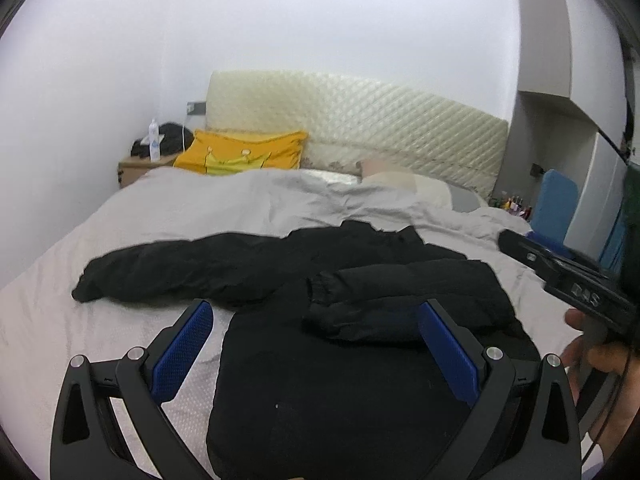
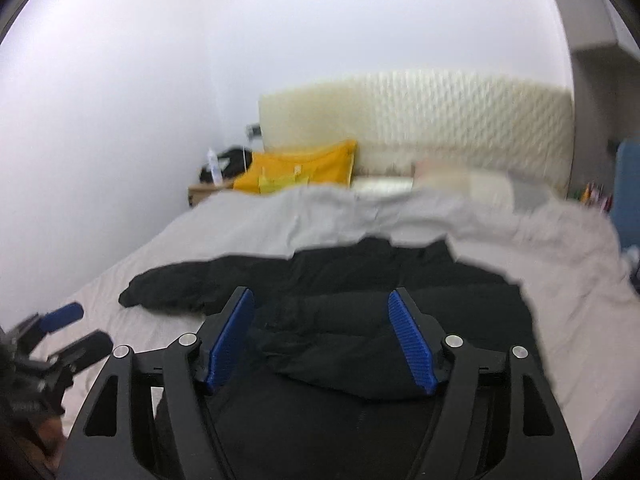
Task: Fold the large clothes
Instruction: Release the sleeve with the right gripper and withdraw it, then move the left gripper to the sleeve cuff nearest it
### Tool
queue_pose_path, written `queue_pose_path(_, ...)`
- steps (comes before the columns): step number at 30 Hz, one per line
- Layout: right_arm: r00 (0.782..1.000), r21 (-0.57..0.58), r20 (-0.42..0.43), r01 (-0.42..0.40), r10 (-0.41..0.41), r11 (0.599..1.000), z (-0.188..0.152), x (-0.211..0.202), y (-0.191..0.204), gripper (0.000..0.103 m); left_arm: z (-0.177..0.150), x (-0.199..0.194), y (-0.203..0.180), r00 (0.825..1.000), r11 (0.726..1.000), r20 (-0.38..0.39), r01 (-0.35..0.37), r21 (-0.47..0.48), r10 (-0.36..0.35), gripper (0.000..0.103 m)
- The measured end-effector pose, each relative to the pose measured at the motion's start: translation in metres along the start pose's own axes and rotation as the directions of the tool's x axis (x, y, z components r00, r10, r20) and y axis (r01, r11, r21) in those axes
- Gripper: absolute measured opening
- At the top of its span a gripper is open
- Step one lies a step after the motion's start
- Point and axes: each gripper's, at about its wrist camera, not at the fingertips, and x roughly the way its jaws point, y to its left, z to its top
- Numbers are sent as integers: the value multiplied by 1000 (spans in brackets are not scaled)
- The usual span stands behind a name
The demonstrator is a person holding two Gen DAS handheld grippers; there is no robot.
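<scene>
1. Far left: a bedside table [image 1: 132,168] stood against the wall, bearing a white bottle [image 1: 153,140] and a dark bundle; a yellow pillow [image 1: 244,154] leaned at the foot of the quilted headboard [image 1: 360,120].
2. Left of centre: the black jacket [image 1: 320,380] lay spread on the grey bed cover [image 1: 180,208], its left sleeve [image 1: 160,268] extended flat and well out from the body.
3. Lower centre: the left gripper [image 1: 316,344] hovered above the jacket's lower body with its jaws spread wide and nothing between them; the blue pads [image 1: 182,352] touched no fabric.
4. Centre right: the right sleeve [image 1: 400,292] was already laid across the chest (its cuff pointing toward the jacket's middle).
5. Right: the right gripper [image 2: 320,344] likewise stood wide open and empty over the folded sleeve; its view was blurred, which suggested motion, though the direction could not be told.
6. Far right: a hand [image 1: 600,364] gripped the right tool's handle at the bed's edge.
7. Judged step: one sleeve fold appeared complete, the other not yet begun. The next move would call for the left gripper to reach the outstretched sleeve near its cuff, close on a single layer, and carry it across the chest to overlap its partner without dragging the body out of line.
</scene>
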Motion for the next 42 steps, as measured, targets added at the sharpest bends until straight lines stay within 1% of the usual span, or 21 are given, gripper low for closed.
queue_pose_path(1,999,-28,35,36,-35,999,-1,-16,1,77,0,-7,-4,1000,1000,16,4,8,-5,103)
queue_pose_path(3,994,-65,78,82,-77,994,-4,-39,1,77,-1,-19,-13,999,1000,36,8,26,-9,103)
queue_pose_path(5,991,-73,102,99,-91,992,-9,-57,-1,77,-2,-28,-19,999,999,47,19,31,-20,103)
queue_pose_path(8,990,-23,99,99,-96,995,-17,-82,-9,77,-4,-42,-30,998,998,61,30,50,-33,103)
queue_pose_path(11,990,33,97,102,-105,994,-25,-102,-17,77,-9,-56,-40,997,997,78,23,68,-28,103)
queue_pose_path(14,988,90,94,113,-121,989,-35,-118,-26,77,-15,-63,-47,996,997,76,33,71,-38,103)
queue_pose_path(19,986,114,70,144,-153,983,-60,-133,-30,77,-30,-63,-52,998,997,49,43,64,-46,103)
queue_pose_path(26,982,120,40,178,-184,977,-97,-141,-31,78,-51,-58,-58,999,996,24,22,84,-24,103)
queue_pose_path(32,979,151,29,196,-202,969,-119,-146,-33,79,-68,-54,-60,999,995,3,39,95,-39,103)
queue_pose_path(37,972,149,24,229,-235,962,-134,-149,-33,87,-75,-50,-64,999,993,-18,48,109,-47,103)
queue_pose_path(42,969,143,16,243,-248,959,-138,-147,-33,91,-78,-45,-66,998,991,-29,62,115,-59,103)
